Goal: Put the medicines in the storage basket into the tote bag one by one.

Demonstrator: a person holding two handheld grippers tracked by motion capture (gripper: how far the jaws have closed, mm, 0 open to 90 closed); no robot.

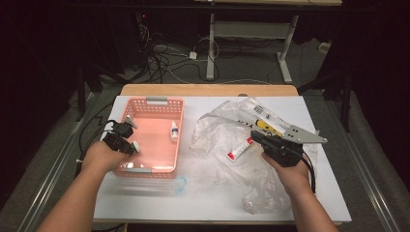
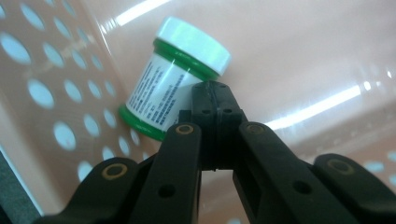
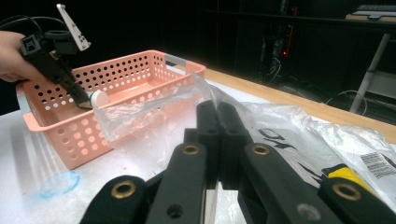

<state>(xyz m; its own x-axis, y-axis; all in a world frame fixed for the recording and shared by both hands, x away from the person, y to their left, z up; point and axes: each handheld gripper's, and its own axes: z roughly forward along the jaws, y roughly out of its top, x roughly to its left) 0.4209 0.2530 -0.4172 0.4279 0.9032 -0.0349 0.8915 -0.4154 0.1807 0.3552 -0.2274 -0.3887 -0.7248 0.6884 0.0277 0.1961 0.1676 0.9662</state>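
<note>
1. The left claw [image 1: 129, 145] hangs inside the salmon-pink perforated plastic basket [image 1: 155, 102], at its left wall near the front corner, with a person's left hand [image 1: 102, 157] behind it.
2. In the left gripper view the left claw [image 2: 214, 91] has its two black jaws pressed flat together with nothing between them.
3. Just beyond those tips lies a small white jar with a white lid, green bands and a printed label [image 2: 175, 81]; it is tilted on its side against the basket's holed wall [image 2: 56, 93], and whether the tips touch it cannot be told.
4. From the high view the same jar [image 1: 136, 146] shows as a small white-and-green spot at the claw's tip.
5. A small white dropper bottle [image 1: 174, 131] lies farther right on the basket floor, well apart from the jar.
6. The right claw [image 1: 253, 135] rests over a crumpled clear plastic bag [image 1: 217, 130] spread on the white bench [image 1: 203, 198].
7. In the right gripper view the right claw [image 3: 217, 109] is likewise pressed together, pinching nothing visible.
8. A red-and-white tube [image 1: 240, 149] lies on the bag just left of the right claw.
9. A clear plastic tube with a blue end [image 1: 180, 184] lies on the bench in front of the basket.
</note>
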